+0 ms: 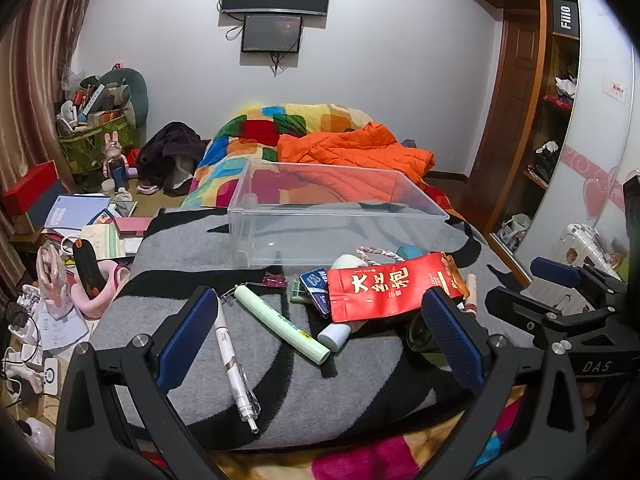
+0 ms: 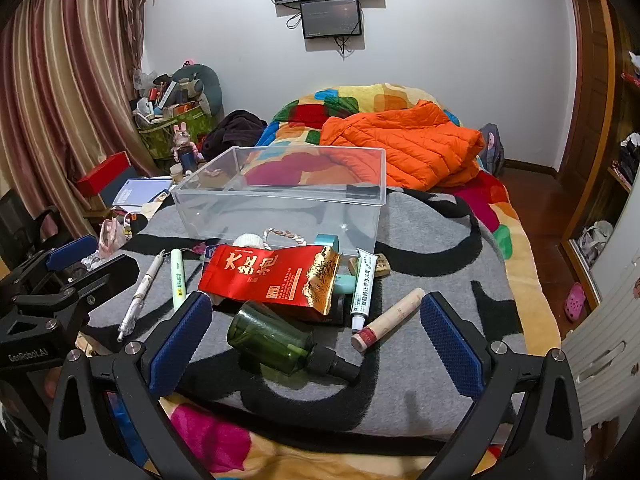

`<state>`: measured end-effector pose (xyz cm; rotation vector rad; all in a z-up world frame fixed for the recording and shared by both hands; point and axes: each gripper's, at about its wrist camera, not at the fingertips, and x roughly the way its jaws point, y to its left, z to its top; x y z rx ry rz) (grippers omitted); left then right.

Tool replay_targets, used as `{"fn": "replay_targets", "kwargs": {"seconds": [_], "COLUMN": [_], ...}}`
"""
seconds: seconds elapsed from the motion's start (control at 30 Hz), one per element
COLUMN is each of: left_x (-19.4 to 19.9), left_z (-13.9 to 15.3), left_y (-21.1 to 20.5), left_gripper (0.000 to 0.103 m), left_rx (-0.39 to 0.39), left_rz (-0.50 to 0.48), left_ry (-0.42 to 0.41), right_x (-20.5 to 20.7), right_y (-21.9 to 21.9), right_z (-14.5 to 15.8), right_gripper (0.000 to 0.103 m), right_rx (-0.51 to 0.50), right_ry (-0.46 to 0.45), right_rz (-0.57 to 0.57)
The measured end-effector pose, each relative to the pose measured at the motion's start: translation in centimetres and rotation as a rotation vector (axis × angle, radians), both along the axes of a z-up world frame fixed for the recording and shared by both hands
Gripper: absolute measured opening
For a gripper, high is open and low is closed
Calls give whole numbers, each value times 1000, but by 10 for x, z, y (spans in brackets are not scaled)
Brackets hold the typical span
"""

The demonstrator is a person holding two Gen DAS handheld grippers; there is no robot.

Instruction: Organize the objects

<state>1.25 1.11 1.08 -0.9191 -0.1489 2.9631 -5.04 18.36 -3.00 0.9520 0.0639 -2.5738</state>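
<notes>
Blue-padded jaws at full spread, nothing gripped: sorting not yet begun.

Lower frame, both views: the left gripper (image 1: 320, 332) and right gripper (image 2: 316, 338) hang wide open above the grey-and-black blanket (image 2: 420, 360), each holding nothing. Between the right jaws lie the green bottle (image 2: 272, 340) and, just beside it, a tan tube (image 2: 388, 316). Between the left jaws lie the white pen (image 1: 236, 360) and the pale green tube (image 1: 280, 320). Mid-frame, the red foil packet (image 2: 276, 276) rests over several smaller items (some hidden under it), with a white ointment tube (image 2: 362, 288) at its right. Further up, centre frame, the clear plastic bin (image 2: 280, 204) stands empty, as far as its transparent walls show. Judgement: no item is binned; every loose object remains to be moved.
</notes>
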Motion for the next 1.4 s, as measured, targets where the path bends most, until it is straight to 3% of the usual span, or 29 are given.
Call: {"fn": "replay_targets", "kwargs": {"seconds": [1.4], "left_x": [8], "left_z": [4], "left_y": [-6], "left_gripper": [103], "left_rx": [-6], "left_rz": [34], "left_ry": [17], "right_x": [7], "right_y": [-1], "right_z": [5], "right_gripper": [103], "right_rx": [-17], "right_ry": [18], "right_rz": [21]}}
